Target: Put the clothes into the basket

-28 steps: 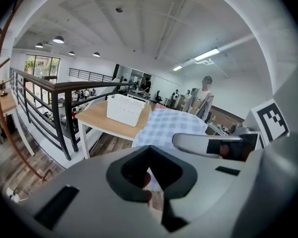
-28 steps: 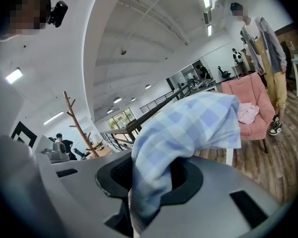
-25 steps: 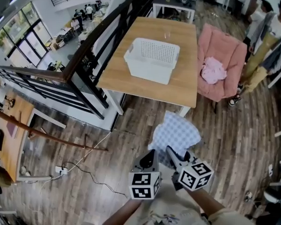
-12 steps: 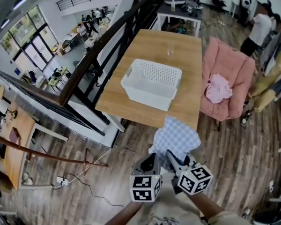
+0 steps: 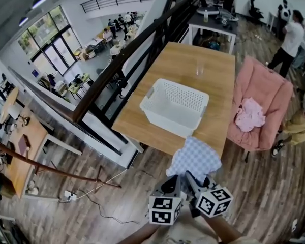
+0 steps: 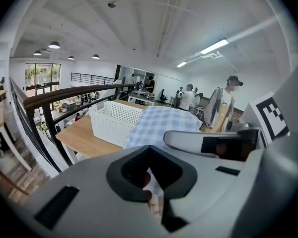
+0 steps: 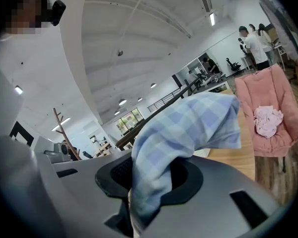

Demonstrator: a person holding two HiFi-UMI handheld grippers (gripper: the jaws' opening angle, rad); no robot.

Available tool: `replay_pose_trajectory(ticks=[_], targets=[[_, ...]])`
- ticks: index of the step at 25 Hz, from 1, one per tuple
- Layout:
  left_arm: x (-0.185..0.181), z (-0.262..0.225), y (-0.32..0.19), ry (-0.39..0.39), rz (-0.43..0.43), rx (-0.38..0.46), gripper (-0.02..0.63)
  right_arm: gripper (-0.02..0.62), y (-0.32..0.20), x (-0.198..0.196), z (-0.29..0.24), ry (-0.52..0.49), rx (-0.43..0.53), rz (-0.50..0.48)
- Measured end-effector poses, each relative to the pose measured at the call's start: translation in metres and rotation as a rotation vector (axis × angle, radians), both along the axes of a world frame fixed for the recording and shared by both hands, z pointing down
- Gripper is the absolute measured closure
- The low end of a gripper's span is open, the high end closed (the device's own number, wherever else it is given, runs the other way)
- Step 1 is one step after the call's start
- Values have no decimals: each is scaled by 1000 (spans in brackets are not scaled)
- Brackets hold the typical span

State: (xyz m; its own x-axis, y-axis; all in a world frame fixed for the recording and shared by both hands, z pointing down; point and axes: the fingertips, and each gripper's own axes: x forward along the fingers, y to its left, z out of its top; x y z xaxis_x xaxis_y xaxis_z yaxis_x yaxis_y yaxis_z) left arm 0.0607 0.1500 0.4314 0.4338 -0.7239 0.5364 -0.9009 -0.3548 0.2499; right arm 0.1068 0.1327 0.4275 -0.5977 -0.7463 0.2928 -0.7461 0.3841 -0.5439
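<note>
A white perforated basket stands on the wooden table. A blue checked cloth hangs from my right gripper, which is shut on it. The cloth hovers at the table's near edge, just in front of the basket. It also shows in the left gripper view. Close beside the right gripper on its left, my left gripper holds nothing, and its jaws look pressed together. A pink garment lies on the pink chair.
A clear glass stands on the table's far side. A dark stair railing runs along the table's left, over a drop to a lower floor. People stand at the far right. Cables lie on the wooden floor.
The table and basket have come nearer in the head view. The blue checked cloth, before over the floor, now reaches the table's near edge. Both grippers keep their hold and pose.
</note>
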Motion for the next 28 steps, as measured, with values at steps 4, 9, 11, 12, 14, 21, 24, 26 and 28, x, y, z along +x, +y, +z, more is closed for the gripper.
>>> replay_pose_trajectory(ticks=[4,9,11,12,14,21,24,26,28], targets=[[9,-1,-10,-2,-20,6,606,489,-8,4,-5,-10,17,-30],[10,3,-13,-18,-48,-7,606,489,-16,8,2,-20,1,-56],[10,5,-12,-20,-56,-14,606,489,-18,10,1,-25,3,-58],[10,6,-12,-21,-58,-17,606,488,-21,11,0,-26,8,-55],[10,8,-15,-23,-58,-22,606,489,-27,14,-2,-28,17,-49],[17,9,-37,-6,-53,-17,606,489,-44,21,3,-8,16,-38],[15,7,-54,4,-45,-12,606,489,-59,18,-1,-7,23,-41],[13,8,-67,10,-46,-17,606,489,-70,14,-3,-8,24,-44],[11,5,-83,18,-46,-16,606,489,-82,12,-5,-7,22,-43]])
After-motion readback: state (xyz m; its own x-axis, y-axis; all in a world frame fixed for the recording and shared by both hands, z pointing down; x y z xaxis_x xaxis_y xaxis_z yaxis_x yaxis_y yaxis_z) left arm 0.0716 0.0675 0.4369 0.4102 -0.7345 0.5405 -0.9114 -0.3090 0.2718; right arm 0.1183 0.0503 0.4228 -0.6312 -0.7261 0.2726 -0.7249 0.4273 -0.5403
